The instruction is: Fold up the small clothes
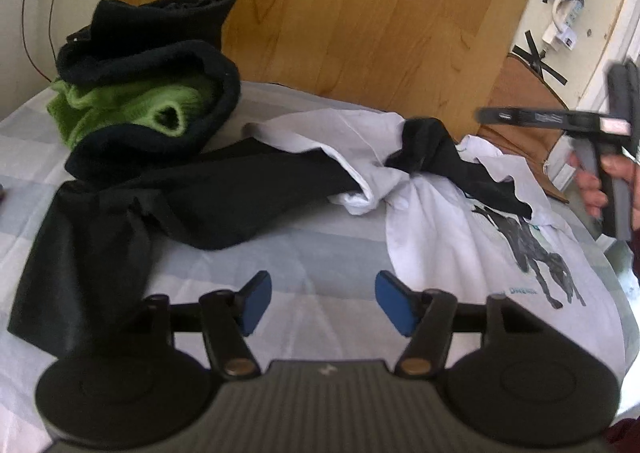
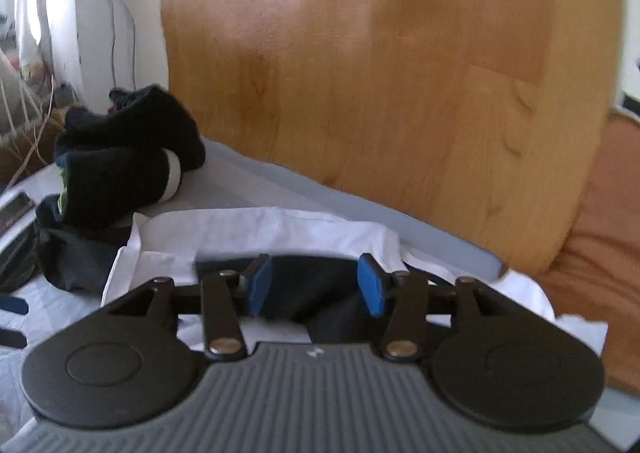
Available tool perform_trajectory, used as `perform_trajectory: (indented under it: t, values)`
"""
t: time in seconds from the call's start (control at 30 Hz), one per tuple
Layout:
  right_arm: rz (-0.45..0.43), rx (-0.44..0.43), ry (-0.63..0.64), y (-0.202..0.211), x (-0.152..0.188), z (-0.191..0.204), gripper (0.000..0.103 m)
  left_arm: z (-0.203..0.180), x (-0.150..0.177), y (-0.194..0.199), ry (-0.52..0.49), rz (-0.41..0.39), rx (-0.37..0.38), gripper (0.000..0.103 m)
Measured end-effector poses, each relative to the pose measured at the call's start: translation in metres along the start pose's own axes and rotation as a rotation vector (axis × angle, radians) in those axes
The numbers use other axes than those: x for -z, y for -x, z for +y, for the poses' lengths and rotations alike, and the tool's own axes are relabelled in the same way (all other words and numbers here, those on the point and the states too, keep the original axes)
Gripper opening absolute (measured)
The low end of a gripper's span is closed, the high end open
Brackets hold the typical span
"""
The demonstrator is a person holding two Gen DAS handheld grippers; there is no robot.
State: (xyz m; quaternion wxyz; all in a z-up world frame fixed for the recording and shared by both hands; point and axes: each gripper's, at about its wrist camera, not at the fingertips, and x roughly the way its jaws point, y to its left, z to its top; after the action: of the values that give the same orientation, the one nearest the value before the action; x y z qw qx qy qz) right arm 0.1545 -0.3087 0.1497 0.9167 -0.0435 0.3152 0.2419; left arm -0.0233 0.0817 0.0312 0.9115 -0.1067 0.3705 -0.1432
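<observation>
Both the left gripper and right gripper hang half-open and empty over the tangled clothes, so a garment such as the white shirt probably needs picking next.

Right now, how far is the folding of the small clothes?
Nothing looks folded yet. The white shirt, the black garment and the green and black pile all lie crumpled on the bed. Both claws, left and right, are open and hold nothing. Everything is left.

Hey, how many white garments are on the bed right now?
1: a crumpled white printed t-shirt lies at the right of the checked bedsheet, a black garment draped across it. Others may hide beneath.
</observation>
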Motion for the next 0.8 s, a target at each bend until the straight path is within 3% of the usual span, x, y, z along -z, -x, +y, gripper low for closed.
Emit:
perform_trajectory:
  t: [0.1, 0.17, 0.3, 0.37, 0.43, 0.47, 0.5, 0.53, 0.6, 0.63, 0.8]
  values:
    - [-0.070, 0.108, -0.160, 0.027, 0.005, -0.053, 0.050, 0.011, -0.005, -0.005, 0.046, 0.000, -0.008, 0.060]
    - [-0.062, 0.199, -0.215, 0.033, 0.017, -0.086, 0.050, 0.019, -0.010, -0.011, 0.104, 0.010, -0.004, 0.060]
    - [0.072, 0.258, -0.325, 0.020, 0.066, -0.125, 0.048, 0.020, -0.017, -0.013, 0.132, -0.002, -0.007, 0.060]
    - [0.170, 0.381, -0.306, 0.010, 0.091, -0.138, 0.046, 0.015, -0.019, -0.010, 0.111, -0.014, -0.003, 0.060]
    - [0.196, 0.511, -0.297, 0.014, 0.111, -0.158, 0.049, 0.011, -0.023, -0.010, 0.092, -0.012, -0.006, 0.060]
    - [0.181, 0.525, -0.346, 0.020, 0.114, -0.165, 0.054, 0.007, -0.028, -0.012, 0.076, -0.009, -0.010, 0.060]
    - [0.165, 0.519, -0.403, 0.027, 0.114, -0.170, 0.052, 0.002, -0.034, -0.015, 0.056, -0.009, -0.013, 0.061]
    - [0.133, 0.511, -0.437, 0.034, 0.111, -0.170, 0.051, -0.006, -0.043, -0.019, 0.021, -0.018, -0.015, 0.068]
    - [0.049, 0.488, -0.402, 0.044, 0.103, -0.159, 0.051, -0.024, -0.059, -0.030, -0.049, -0.045, -0.014, 0.086]
    - [0.023, 0.482, -0.379, 0.045, 0.099, -0.151, 0.051, -0.034, -0.069, -0.039, -0.088, -0.060, -0.004, 0.090]
    - [-0.024, 0.401, -0.395, 0.030, 0.098, -0.148, 0.051, -0.087, -0.108, -0.108, -0.231, -0.048, -0.026, 0.091]
